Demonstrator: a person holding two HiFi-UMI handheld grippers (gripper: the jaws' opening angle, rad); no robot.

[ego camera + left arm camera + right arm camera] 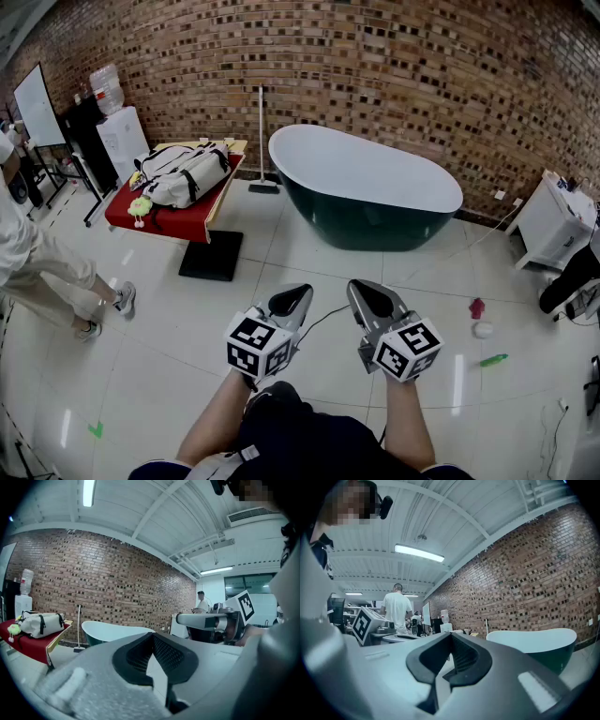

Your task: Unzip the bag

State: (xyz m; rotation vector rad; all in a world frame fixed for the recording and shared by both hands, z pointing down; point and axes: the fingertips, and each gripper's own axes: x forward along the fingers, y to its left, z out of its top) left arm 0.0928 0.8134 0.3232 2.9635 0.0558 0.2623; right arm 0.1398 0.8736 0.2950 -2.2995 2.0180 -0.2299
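Observation:
A white bag (186, 173) with black straps lies on a red-topped table (169, 223) at the far left of the room; the left gripper view shows the bag (40, 623) small at its left edge. My left gripper (298, 296) and right gripper (360, 294) are held side by side over the tiled floor, well short of the table. Both are shut with nothing between their jaws. In the left gripper view the right gripper's marker cube (245, 606) shows at the right.
A dark green bathtub (370, 192) stands before the brick wall, with a broom (262, 141) beside it. A person (37, 262) walks at the left. A white cabinet (553, 220) sits at the right. Small red, white and green objects (483, 328) lie on the floor.

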